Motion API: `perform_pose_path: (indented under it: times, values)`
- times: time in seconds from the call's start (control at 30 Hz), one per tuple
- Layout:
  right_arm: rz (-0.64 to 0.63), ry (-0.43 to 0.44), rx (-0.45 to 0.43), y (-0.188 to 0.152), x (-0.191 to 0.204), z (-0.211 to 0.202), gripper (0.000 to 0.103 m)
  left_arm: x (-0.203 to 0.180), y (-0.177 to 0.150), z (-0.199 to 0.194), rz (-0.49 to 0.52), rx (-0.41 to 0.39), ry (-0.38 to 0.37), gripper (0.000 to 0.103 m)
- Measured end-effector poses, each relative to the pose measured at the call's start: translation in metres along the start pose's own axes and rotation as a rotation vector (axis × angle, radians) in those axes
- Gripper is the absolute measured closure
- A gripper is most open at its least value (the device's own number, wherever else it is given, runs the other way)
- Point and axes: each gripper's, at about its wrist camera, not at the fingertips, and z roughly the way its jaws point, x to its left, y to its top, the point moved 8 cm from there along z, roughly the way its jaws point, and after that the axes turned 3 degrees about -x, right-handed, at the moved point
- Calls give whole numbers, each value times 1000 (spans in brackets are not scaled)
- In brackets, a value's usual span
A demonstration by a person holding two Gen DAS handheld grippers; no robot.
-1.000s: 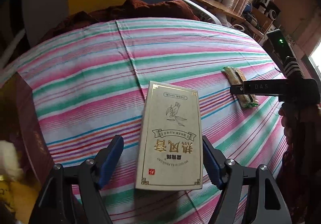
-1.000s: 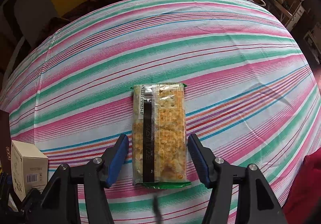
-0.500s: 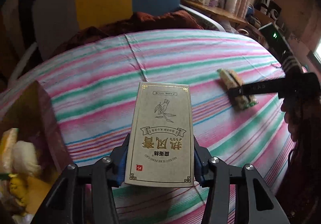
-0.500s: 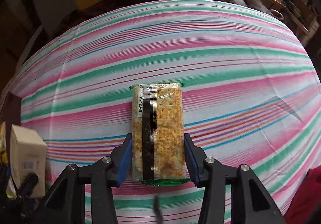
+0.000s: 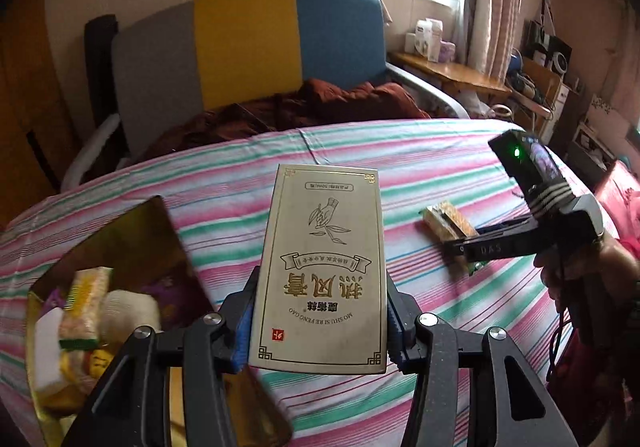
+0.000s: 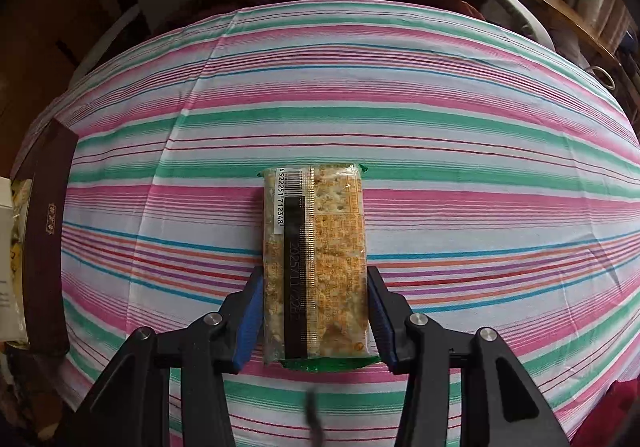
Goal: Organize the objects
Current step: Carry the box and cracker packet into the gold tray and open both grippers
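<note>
Between the blue pads of the left gripper [image 5: 318, 321] a cream carton with gold print [image 5: 322, 271] is clamped by its near end, both long edges pinched, and its long axis is run straight ahead along the fingers. The carton is seen lifted, tipped up clear of the striped cloth [image 5: 420, 167]. Down and to the left of those jaws, close by, an open gold-lined box [image 5: 160, 223] is found, already loaded with wrapped snacks [image 5: 80, 299]; that offset is judged to be what the coming move turns on, and of the two tools this one is judged nearer to the box. A swing leftward and a lowering, long axis kept in line, looks called for.

Over to the right gripper [image 6: 316, 317]: its pads are closed onto the near end of a cracker packet [image 6: 314, 259], long axis again straight out from the jaws. The packet appears flat against the striped cloth [image 6: 440, 119], though whether it is lifted at all cannot be told. From these jaws the box's dark wall [image 6: 46, 231] is placed far off to the left, well apart, so a longer carry is expected on this side
</note>
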Motion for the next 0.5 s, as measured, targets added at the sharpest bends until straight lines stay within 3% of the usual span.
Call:
perform_pose_path:
  times: [0.5]
  values:
    - [-97,3,31,5,43,7,55,57,-12,-38,-75,-38,84,51]
